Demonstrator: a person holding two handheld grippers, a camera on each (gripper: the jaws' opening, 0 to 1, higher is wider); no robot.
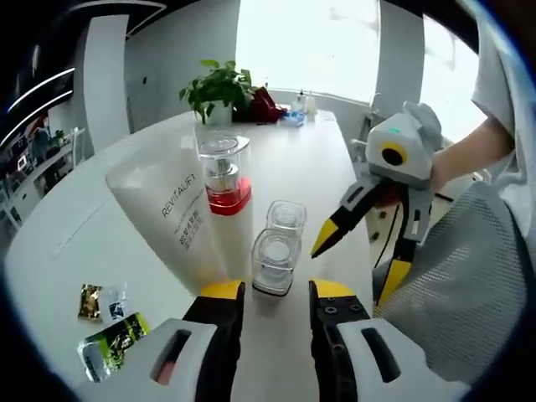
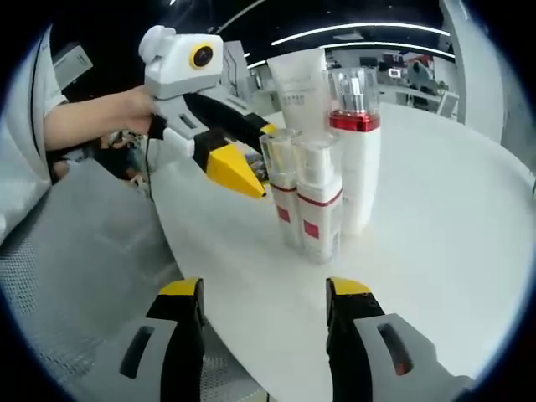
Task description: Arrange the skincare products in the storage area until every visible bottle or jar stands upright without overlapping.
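Left gripper (image 1: 276, 293): lower centre of the left gripper view, yellow-tipped jaws parted, holding nothing.
Right gripper (image 2: 264, 293): lower centre of the right gripper view, jaws wide apart, nothing held.
Two small clear-capped white bottles with red bands (image 2: 318, 201): upright, side by side, mid-frame on the round white table (image 2: 435, 251).
Tall red-collared bottle (image 1: 224, 180): upright behind.
White tube (image 1: 180, 218): upright, beside it.
Potted green plant (image 1: 218, 88): top centre, far.

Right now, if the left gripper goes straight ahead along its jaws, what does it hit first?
Most likely the nearer small clear-capped bottle, standing right beyond the open jaws of the left gripper. The second small bottle stands just behind it, and the white tube sits off to one side.
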